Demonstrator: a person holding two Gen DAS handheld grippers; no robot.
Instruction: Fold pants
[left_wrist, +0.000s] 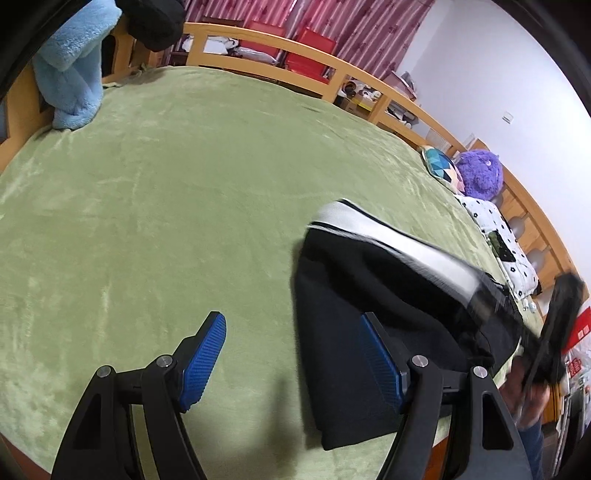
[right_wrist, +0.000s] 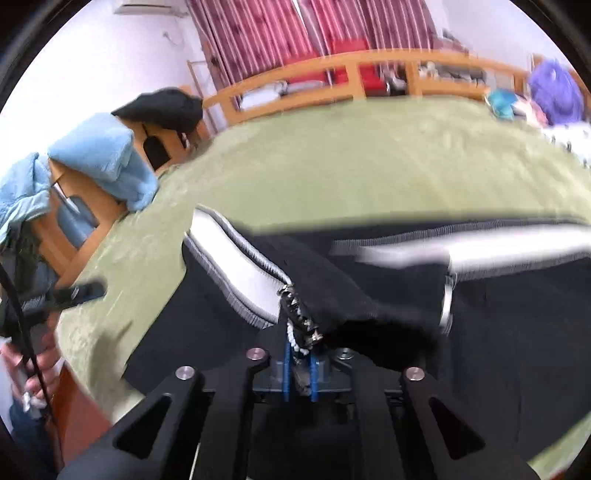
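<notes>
A bed covered by a green blanket (left_wrist: 177, 206) is enclosed by a wooden rail (left_wrist: 280, 40). Red striped curtains (left_wrist: 369, 33) hang behind it. The walls (left_wrist: 517, 81) are white. An air conditioner (right_wrist: 147, 7) is mounted high.

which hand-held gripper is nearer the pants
Right. The right hand-held gripper is shut on the pants; the left hand-held gripper is open beside their edge.
</notes>
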